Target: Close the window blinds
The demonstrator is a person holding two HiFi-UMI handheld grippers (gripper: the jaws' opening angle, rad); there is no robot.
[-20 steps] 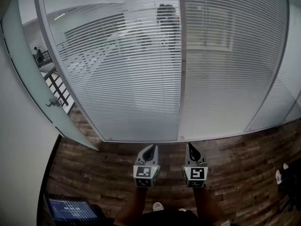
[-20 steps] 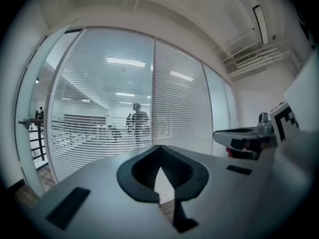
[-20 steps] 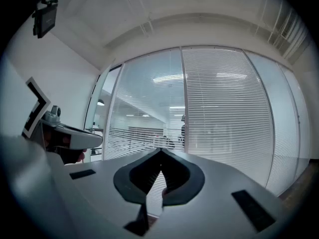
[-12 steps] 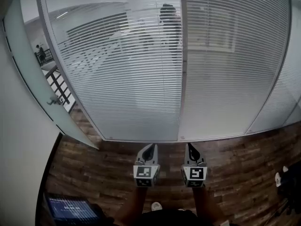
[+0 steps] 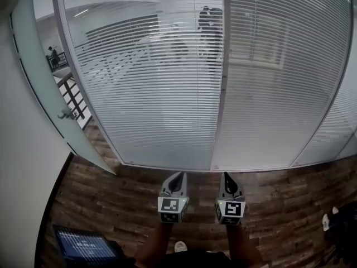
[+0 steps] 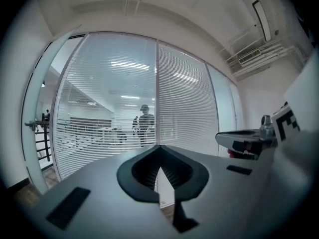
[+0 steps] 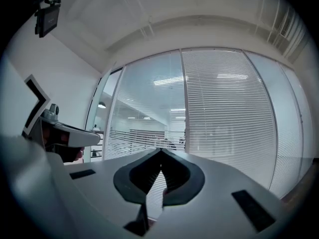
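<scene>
White slatted window blinds hang behind a glass wall ahead of me. In the left panel (image 5: 150, 94) the slats are tilted open, and people and a room show through. The right panel (image 5: 273, 82) looks denser and paler. A thin upright frame post (image 5: 218, 94) divides the two panels. My left gripper (image 5: 179, 175) and right gripper (image 5: 225, 175) are held low side by side over the wooden floor, pointing at the base of the blinds and well short of them. Both are shut with nothing between the jaws, as the left gripper (image 6: 159, 147) and right gripper (image 7: 161, 151) show in their own views.
A frosted glass door (image 5: 39, 94) with a handle (image 5: 67, 115) stands open at the left. A laptop (image 5: 83, 245) with its screen lit lies on the floor at the lower left. White shoes (image 5: 326, 222) show at the right edge. Dark wooden floor (image 5: 279, 205) runs along the glass wall.
The head view has shifted slightly, so the blinds and the post sit a little further right. Both grippers stay low and shut in about the same place.
</scene>
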